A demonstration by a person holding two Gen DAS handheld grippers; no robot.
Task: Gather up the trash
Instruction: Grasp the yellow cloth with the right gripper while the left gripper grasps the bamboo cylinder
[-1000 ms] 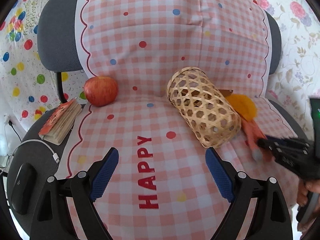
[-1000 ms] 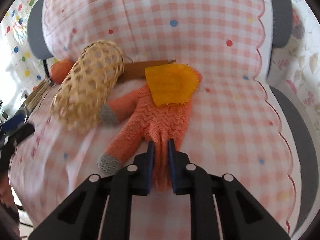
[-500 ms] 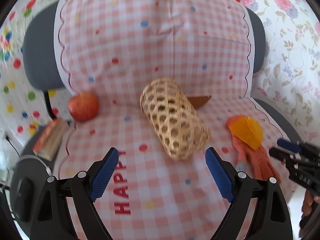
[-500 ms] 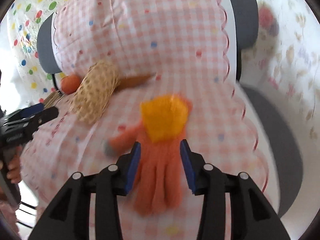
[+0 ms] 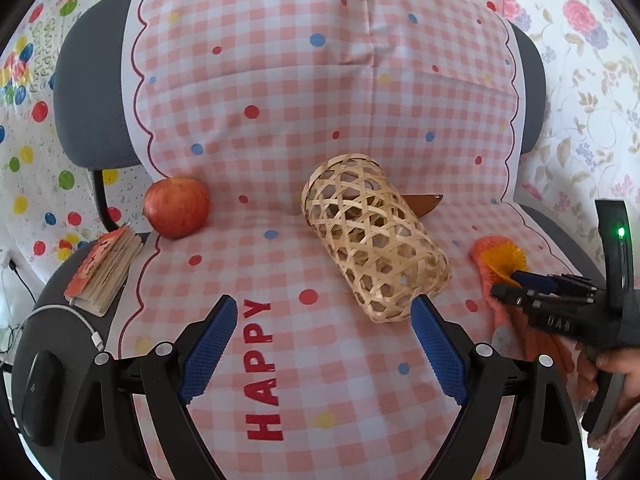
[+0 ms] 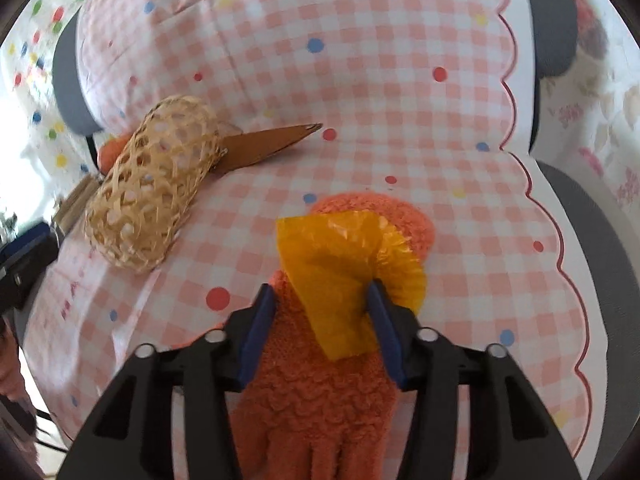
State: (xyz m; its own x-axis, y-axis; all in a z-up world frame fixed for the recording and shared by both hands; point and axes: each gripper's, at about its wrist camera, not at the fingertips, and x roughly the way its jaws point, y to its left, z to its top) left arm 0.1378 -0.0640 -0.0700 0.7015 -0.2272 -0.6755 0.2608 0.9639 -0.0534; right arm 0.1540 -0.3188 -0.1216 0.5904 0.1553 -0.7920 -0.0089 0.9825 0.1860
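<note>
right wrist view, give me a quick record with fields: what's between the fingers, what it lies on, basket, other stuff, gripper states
between fingers: yellow wrapper, crumpled; pads not pressing it
lies on: orange glove, flat on the checked cloth
basket: woven basket, on its side, left of the glove
other items: brown cardboard piece behind the basket; apple; notepad
right gripper: jaws closing around the wrapper
left gripper: open, empty
</note>
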